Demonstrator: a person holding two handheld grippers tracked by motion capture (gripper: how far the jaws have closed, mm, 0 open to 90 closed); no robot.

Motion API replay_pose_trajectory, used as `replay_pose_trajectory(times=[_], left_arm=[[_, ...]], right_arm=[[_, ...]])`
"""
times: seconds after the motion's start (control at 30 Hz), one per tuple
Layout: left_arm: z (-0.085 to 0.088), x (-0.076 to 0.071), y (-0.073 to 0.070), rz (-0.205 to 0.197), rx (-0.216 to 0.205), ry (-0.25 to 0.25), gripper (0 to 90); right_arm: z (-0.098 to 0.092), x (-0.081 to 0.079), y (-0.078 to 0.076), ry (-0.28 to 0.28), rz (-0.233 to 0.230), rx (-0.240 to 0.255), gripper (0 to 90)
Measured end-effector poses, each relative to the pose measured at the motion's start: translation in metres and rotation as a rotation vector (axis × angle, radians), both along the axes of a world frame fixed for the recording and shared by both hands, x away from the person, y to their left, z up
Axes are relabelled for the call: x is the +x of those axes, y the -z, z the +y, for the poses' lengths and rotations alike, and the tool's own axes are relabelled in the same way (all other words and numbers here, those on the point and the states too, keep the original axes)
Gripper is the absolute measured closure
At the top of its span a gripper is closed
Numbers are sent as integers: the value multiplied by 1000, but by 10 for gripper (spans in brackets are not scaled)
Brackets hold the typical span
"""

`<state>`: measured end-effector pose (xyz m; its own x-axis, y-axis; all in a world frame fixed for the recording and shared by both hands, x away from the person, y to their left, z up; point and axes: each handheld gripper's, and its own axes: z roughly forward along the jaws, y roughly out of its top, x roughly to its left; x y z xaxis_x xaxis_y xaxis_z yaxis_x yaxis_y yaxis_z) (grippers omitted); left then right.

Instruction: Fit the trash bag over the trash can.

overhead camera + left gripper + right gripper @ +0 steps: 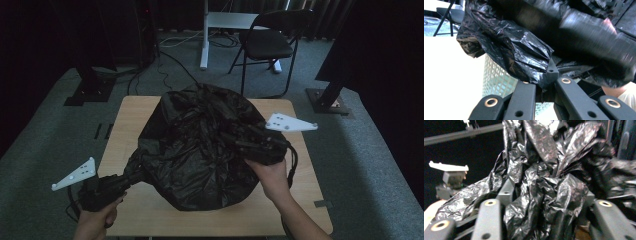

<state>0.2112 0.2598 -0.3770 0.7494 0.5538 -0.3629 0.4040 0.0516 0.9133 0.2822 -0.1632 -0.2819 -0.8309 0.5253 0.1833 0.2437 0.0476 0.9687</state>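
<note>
A large crumpled black plastic bag (200, 145) covers the middle of the wooden table (300, 200). In the left gripper view the bag (519, 50) drapes over a pale mesh bin (496, 80). My left gripper (132, 170) is at the bag's lower left, shut on a stretched fold of the plastic; its jaws (546, 82) meet on it. My right gripper (245, 137) reaches into the bag's right side. Its jaws (546, 195) stand apart, with bunched plastic (541, 170) loose between them. The left gripper (451, 180) shows far off in the right gripper view.
A black folding chair (270, 45) and a white table leg (204, 40) stand on the grey carpet beyond the table. Dark stands flank the table at left (90, 85) and right (330, 95). Bare wood shows along the near edge.
</note>
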Motion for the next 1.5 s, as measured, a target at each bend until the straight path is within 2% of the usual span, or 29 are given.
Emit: replay_pose_trajectory(times=[0.03, 0.13, 0.2, 0.27, 0.3, 0.33, 0.5, 0.6, 0.7, 0.73, 0.8, 0.83, 0.9, 0.97, 1.03, 1.2, 1.23, 1.27, 1.33, 1.4, 1.47, 1.5], left_arm=[[1, -1, 1, 1, 2, -3, 898], [4, -3, 5, 8, -1, -6, 898], [6, -4, 9, 20, -1, -16, 898], [7, -4, 11, 24, -1, -14, 898], [8, -3, 16, 42, -4, -21, 898], [9, -3, 19, 47, -3, -23, 898], [12, -1, 34, 88, -12, -42, 897], [12, 0, 42, 105, -17, -51, 897], [12, 3, 49, 121, -25, -48, 897], [12, 4, 51, 122, -21, -44, 897], [12, 5, 53, 131, -27, -42, 897], [12, 5, 54, 135, -25, -40, 897], [12, 6, 56, 140, -24, -38, 897], [13, 6, 57, 146, -20, -41, 896], [14, 7, 59, 153, -18, -44, 896], [17, 9, 64, 172, -34, -43, 896], [17, 10, 64, 174, -34, -42, 896], [17, 11, 65, 175, -30, -44, 896], [17, 12, 66, 183, -21, -44, 896], [16, 14, 69, 195, -11, -39, 896], [15, 15, 73, 209, 4, -36, 896], [15, 15, 76, 218, 13, -34, 896]], right_arm=[[-7, -1, -2, 4, 4, 1, 390], [-27, -4, -3, 38, 7, 8, 336], [-40, -8, -4, 55, 26, -7, 271], [-47, -10, -4, 60, 30, -8, 259], [-53, -11, -4, 68, 33, -6, 248], [-70, -17, -3, 90, 38, 10, 222], [-108, -31, -3, 155, 16, 79, 226], [-118, -34, 0, 170, 29, 80, 225], [-120, -34, 6, 181, 47, 67, 226], [-120, -31, 18, 190, 84, 49, 226], [-120, -26, 34, 214, 122, 15, 225], [-121, -22, 43, 217, 154, 20, 225], [-124, -14, 60, 201, 218, 41, 225], [-126, -8, 74, 182, 261, 71, 225], [-126, -1, 83, 138, 305, 111, 219], [-124, 14, 91, 36, 373, 195, 216], [-123, 18, 90, 14, 386, 201, 232], [-122, 21, 90, 15, 395, 199, 278], [-121, 27, 89, -24, 398, 201, 498], [-120, 30, 89, -7, 394, 189, 757], [-120, 31, 90, 3, 387, 173, 896], [-119, 31, 91, 12, 377, 152, 898]])
